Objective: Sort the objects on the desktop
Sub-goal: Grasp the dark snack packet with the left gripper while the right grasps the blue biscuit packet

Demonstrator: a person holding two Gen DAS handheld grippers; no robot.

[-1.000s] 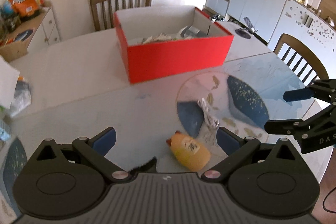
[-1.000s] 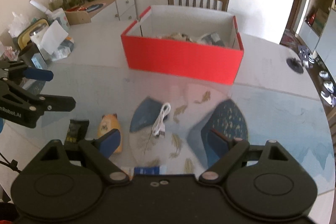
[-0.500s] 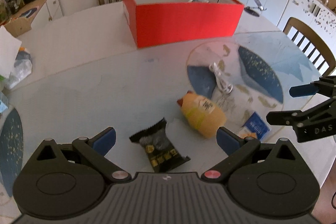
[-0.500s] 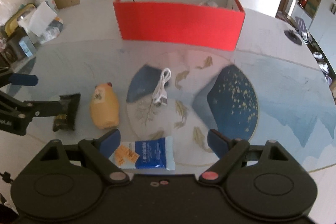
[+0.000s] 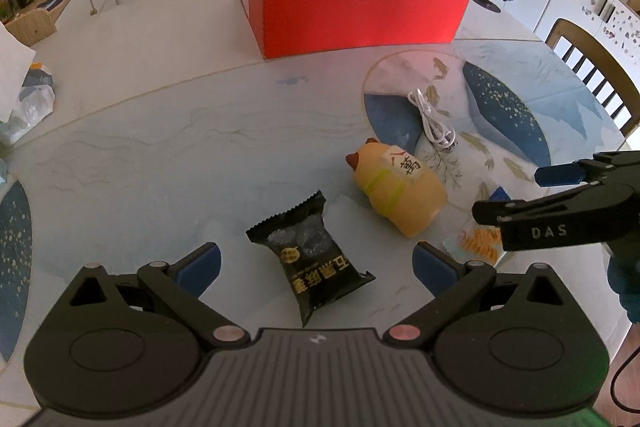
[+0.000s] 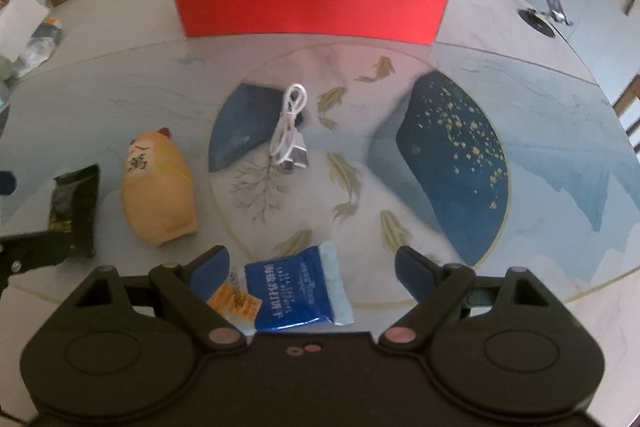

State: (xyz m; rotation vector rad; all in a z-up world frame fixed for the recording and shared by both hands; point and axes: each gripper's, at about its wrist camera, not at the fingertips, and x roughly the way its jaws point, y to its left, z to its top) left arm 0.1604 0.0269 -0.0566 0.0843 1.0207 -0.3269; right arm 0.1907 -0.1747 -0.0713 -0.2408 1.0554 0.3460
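Left gripper (image 5: 316,265) spread wide over black snack packet (image 5: 310,259); right gripper (image 6: 308,265) spread wide over blue sachet (image 6: 294,293), near table (image 6: 560,267) edge.

Low wrist views, shared table (image 5: 168,131)

Both grippers pulled back, apparently lower; the black snack packet (image 5: 316,255) and blue packet (image 6: 294,293) entered view.

The left gripper (image 5: 316,265) is held low and level at the near edge, its two blue-padded fingers (image 5: 200,263) spread wide with nothing between them. The right gripper (image 6: 310,263) sits just to its right, at about the same height, jaws equally wide and holding nothing. Its black fingers (image 5: 560,215) show side-on at the right edge of the left wrist view.
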